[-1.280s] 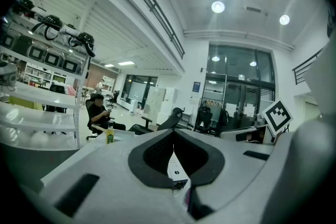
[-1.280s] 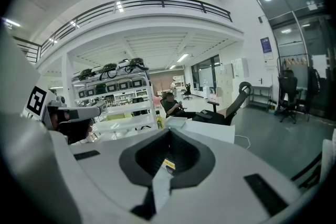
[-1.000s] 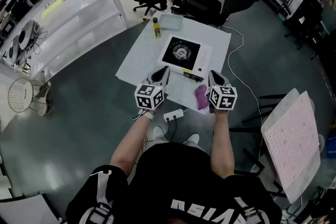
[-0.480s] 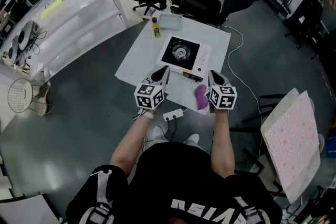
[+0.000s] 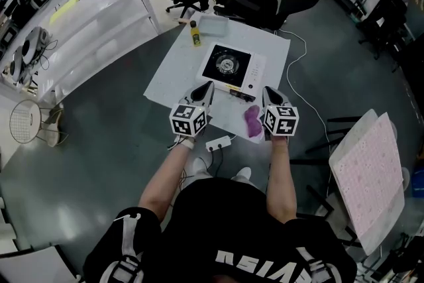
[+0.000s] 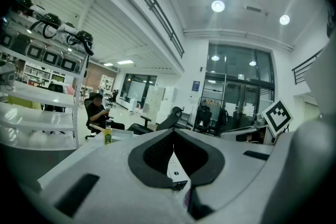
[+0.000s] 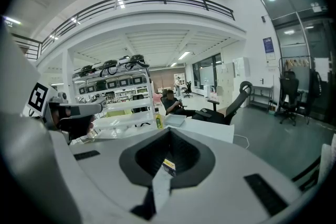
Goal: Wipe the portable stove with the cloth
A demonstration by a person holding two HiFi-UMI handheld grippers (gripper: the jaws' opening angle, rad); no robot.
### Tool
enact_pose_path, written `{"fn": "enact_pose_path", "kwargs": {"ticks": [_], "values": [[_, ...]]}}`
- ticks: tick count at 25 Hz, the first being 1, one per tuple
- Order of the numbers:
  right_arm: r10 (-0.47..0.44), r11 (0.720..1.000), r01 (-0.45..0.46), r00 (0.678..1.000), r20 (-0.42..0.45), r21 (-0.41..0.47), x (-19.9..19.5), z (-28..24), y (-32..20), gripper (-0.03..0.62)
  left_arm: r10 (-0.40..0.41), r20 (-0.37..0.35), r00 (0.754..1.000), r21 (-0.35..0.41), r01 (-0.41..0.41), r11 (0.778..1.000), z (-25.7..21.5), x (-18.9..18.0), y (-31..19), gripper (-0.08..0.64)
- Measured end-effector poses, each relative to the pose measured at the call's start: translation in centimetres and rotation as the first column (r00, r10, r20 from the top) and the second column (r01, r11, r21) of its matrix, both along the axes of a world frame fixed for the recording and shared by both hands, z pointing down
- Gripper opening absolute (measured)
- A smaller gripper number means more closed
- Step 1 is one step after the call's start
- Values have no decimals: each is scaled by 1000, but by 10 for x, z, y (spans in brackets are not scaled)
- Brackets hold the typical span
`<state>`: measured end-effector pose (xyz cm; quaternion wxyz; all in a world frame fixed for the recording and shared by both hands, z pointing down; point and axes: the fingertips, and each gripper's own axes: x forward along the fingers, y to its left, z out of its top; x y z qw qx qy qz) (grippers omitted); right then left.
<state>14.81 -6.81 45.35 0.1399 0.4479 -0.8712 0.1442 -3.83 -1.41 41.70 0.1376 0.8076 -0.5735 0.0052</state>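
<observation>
Over the worktop [image 5: 172, 76], the left gripper [image 5: 206, 86] is held with fingers clenched on nothing, the portable stove [image 5: 228, 67] sits mid-surface beyond both grippers, and the purple cloth [image 5: 252, 121] lies near the front edge just beside the right gripper [image 5: 268, 92], its fingers likewise clenched empty.

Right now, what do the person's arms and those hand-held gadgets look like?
The left tool and right tool are pale grey, tapering to a point, dark-padded inside. Each carries a white cube with black square markers. The person wears a black short-sleeved top.
</observation>
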Motion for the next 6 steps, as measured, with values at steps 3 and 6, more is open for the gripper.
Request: {"fn": "enact_pose_path", "kwargs": {"ticks": [3,6], "values": [[-2,1000,2,1000,-1,-1,1,2,0,11,0,1,1000,-2,0,1000,2,1,-1,5],[-5,1000,5,1000,-3,-1,1,4,0,11,-1,1,1000,-4,1,1000,4,1,0,5]]}}
